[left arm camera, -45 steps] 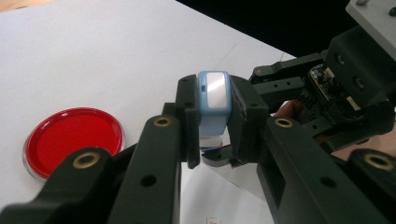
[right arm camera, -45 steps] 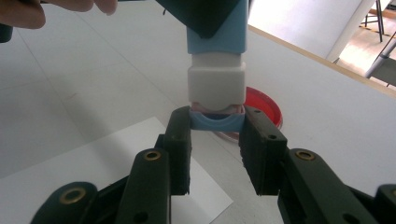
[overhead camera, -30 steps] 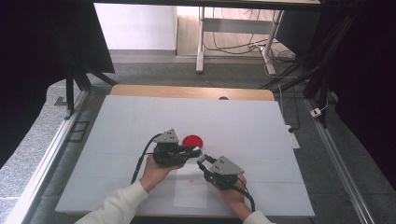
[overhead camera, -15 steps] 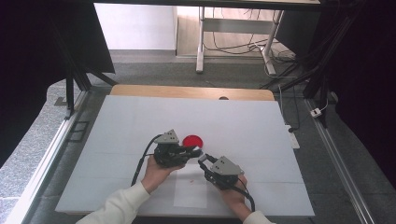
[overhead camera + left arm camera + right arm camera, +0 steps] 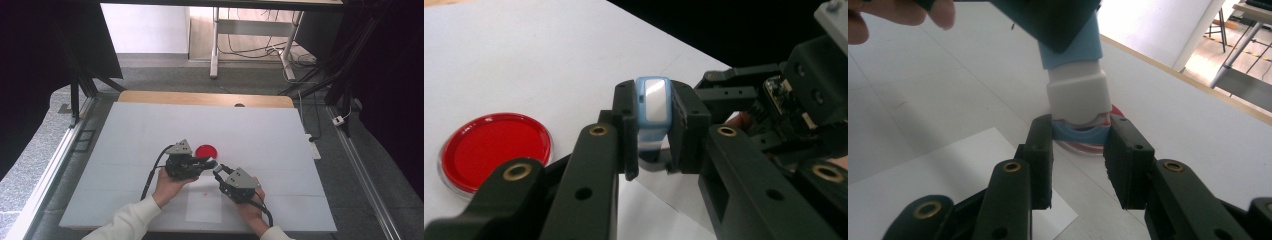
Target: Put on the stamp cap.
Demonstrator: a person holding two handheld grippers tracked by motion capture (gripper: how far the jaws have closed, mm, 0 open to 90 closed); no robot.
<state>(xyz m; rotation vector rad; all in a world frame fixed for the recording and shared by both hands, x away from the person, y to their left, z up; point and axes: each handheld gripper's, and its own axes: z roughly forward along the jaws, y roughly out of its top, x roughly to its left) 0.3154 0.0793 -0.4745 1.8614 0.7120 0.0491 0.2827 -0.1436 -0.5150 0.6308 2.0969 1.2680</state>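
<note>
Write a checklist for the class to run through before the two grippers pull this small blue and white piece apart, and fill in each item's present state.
1. Left gripper shut on the blue and white piece: ok.
2. Right gripper shut on its other, blue end: ok.
3. Piece lifted off the table: cannot tell.
4. Red dish apart from both grippers: ok in the high view, though close.
5. Paper sheet lying flat on the table: ok.

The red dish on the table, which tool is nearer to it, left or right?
Left. The left tool sits right beside the red dish, just in front of it. The right tool is farther back toward the person, meeting the left one.
</note>
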